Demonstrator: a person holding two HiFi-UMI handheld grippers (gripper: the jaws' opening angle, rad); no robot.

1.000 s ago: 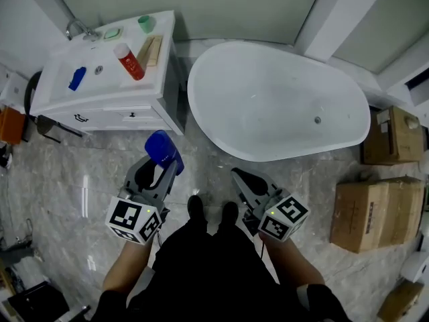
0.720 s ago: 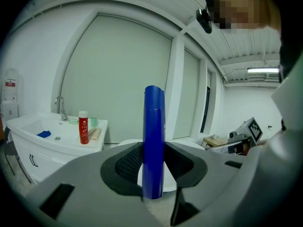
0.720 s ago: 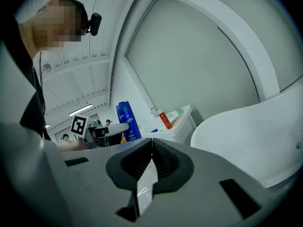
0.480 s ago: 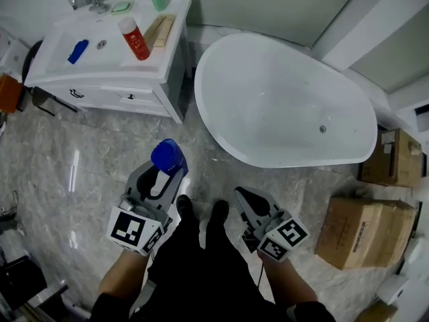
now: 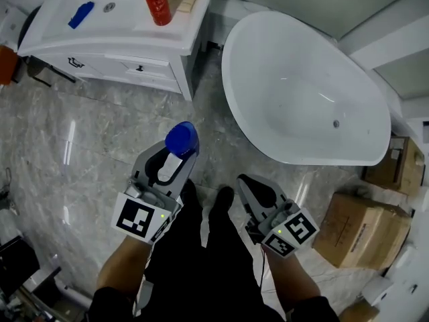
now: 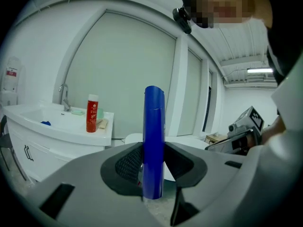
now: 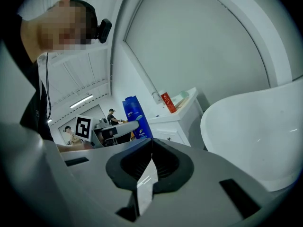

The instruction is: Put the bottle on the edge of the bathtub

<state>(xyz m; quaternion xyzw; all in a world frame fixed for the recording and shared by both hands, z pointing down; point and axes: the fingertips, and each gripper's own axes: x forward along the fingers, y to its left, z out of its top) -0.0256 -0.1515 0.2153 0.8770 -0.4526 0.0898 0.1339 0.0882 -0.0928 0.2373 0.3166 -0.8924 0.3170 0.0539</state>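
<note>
A tall blue bottle (image 6: pixel 154 145) stands upright between the pads of my left gripper (image 6: pixel 152 167), which is shut on it. In the head view the blue bottle (image 5: pixel 181 139) shows from above at the tip of the left gripper (image 5: pixel 169 168), over the marble floor. The white oval bathtub (image 5: pixel 236 59) lies ahead to the right, apart from the bottle. My right gripper (image 5: pixel 258 193) hangs beside it, shut with nothing between its jaws (image 7: pixel 150 167). In the right gripper view the blue bottle (image 7: pixel 136 117) and the bathtub (image 7: pixel 255 131) both show.
A white sink cabinet (image 5: pixel 74 35) at the upper left carries a red bottle (image 5: pixel 155 2), a small blue item (image 5: pixel 80 15) and a wooden piece. Cardboard boxes (image 5: pixel 358 230) stand at the right. My shoes (image 5: pixel 221 200) are on the floor between the grippers.
Both grippers have come down, the left still gripping the blue bottle. The view has shifted, so the cabinet and bathtub sit higher and further right in the picture.
</note>
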